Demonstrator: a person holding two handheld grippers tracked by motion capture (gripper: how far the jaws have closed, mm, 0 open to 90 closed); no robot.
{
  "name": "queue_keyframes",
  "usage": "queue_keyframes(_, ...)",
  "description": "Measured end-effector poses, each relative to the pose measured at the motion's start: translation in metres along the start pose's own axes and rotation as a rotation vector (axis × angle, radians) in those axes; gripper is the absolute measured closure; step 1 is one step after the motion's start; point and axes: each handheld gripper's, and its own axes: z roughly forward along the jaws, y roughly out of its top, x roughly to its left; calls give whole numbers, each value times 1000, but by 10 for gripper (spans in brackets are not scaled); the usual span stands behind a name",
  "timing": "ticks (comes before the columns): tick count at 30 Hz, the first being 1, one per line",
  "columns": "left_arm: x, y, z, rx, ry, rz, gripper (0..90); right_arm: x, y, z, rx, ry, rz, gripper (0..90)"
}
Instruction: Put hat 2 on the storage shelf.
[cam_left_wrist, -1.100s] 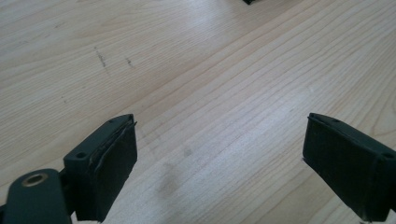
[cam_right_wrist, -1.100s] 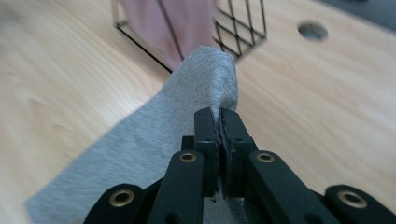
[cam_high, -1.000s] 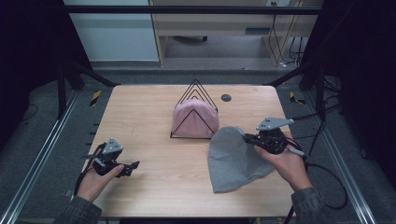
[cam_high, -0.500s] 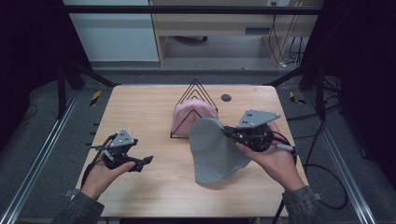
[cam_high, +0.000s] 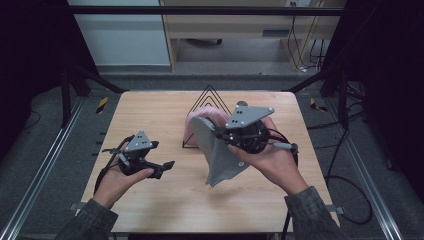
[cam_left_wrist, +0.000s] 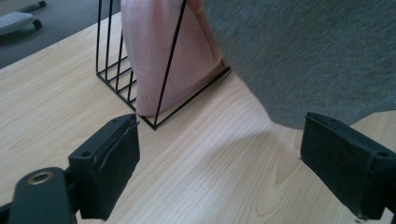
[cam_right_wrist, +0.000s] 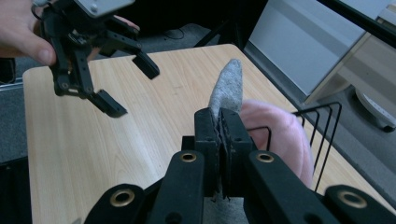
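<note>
A grey knit hat (cam_high: 220, 157) hangs above the wooden table (cam_high: 150, 110), and my right gripper (cam_high: 216, 133) is shut on its upper edge. In the right gripper view the jaws (cam_right_wrist: 221, 128) are pressed together on the grey fabric (cam_right_wrist: 227, 86). A pink knit hat (cam_high: 196, 120) sits inside a black wire rack (cam_high: 210, 95) at mid-table, just behind the grey one. My left gripper (cam_high: 162, 156) is held over the table's left half, open with nothing between its jaws. In the left gripper view (cam_left_wrist: 229, 156) it faces the rack (cam_left_wrist: 105, 51), the pink hat (cam_left_wrist: 163, 56) and the grey hat (cam_left_wrist: 317, 56).
The rack's front corner (cam_left_wrist: 154, 125) stands close ahead of the left jaw. Bare wood lies along the table's front and left side. Cables (cam_high: 350, 185) trail off the right edge. Metal frame rails (cam_high: 45, 165) run beside the table.
My right gripper has lifted the grey hat off the table and carried it left, in front of the rack. My left gripper has risen and moved right toward the middle.
</note>
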Motion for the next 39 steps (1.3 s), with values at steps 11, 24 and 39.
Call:
queue_keyframes(11, 2, 4, 12, 23, -47, 14, 125, 12, 13, 12, 3, 46, -29, 874)
queue_keyframes(24, 2, -1, 23, 5, -79, 18, 130, 26, 20, 21, -8, 82, -50, 874)
queue_keyframes(39, -5, 8, 44, 2, -149, 31, 861, 11, -5, 16, -4, 44, 18, 874)
